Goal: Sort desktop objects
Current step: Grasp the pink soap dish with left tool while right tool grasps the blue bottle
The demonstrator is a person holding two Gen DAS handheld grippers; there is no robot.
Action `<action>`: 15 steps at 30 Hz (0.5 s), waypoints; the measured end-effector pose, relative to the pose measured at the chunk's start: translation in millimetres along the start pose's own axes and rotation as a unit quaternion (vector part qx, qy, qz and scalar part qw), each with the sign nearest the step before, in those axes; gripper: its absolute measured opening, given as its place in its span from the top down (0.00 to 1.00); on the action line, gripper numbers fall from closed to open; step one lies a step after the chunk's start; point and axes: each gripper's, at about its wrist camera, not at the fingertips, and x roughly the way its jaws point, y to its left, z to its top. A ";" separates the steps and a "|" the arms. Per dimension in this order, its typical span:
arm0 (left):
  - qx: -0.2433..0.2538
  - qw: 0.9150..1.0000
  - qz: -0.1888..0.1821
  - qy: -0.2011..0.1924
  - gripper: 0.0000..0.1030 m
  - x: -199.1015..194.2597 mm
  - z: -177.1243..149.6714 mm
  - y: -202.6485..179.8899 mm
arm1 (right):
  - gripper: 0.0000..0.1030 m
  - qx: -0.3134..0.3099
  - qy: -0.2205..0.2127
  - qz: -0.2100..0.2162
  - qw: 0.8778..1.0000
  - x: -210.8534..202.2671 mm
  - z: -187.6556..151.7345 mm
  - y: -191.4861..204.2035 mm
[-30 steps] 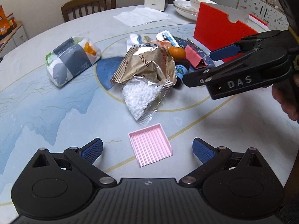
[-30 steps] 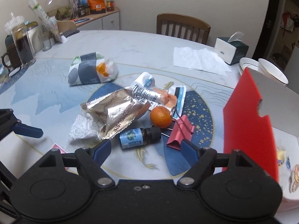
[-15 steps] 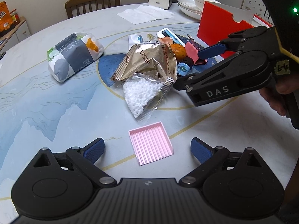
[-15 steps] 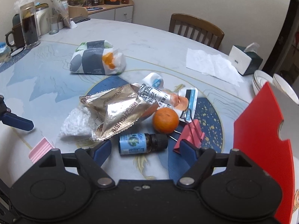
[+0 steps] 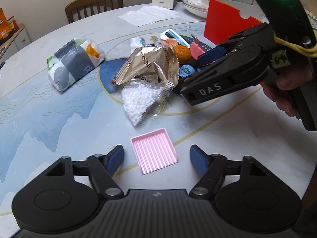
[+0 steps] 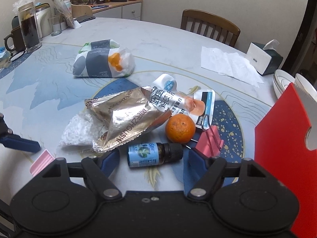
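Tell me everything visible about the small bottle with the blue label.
The small bottle is dark glass with a black screw cap and a blue-and-white label. It lies on its side on the table, cap toward the pink binder clip, just below the orange. The right gripper straddles it, jaws apart, not pressing it.

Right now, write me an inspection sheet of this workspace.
Surface: round table, blue-and-white pattern.
Job's things: pink tray between left gripper's fingers; small bottle lying between right gripper's fingers; orange, pink binder clip, gold foil packet, bag of white beads.
Clutter: tissue pack, napkins, red board.
Grippers: left gripper and right gripper open, jaws just been closing, pads touching nothing.
Cables: nothing seen.
Surroundings: chair, sideboard.
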 end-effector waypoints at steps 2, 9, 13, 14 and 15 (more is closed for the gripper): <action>0.001 1.000 -0.001 0.000 0.35 -0.2 0.2 -0.6 | 0.41 0.007 0.002 0.001 1.000 0.2 0.5 -1.2; 0.002 1.000 -0.001 -0.004 0.52 -1.8 0.8 0.6 | 0.42 0.022 0.004 0.003 1.000 -1.3 -0.2 -3.3; 0.001 1.000 -0.003 -0.005 0.55 -2.6 0.6 0.2 | 0.42 0.026 0.007 0.000 1.000 -5.7 -4.1 -2.9; 0.001 1.000 -0.004 -0.005 0.55 -2.7 0.5 0.1 | 0.42 0.026 0.009 0.000 1.000 -7.1 -5.4 -2.8; 0.001 1.000 -0.005 -0.005 0.55 -2.8 0.5 0.0 | 0.42 0.026 0.010 -0.001 1.000 -9.0 -7.0 -2.9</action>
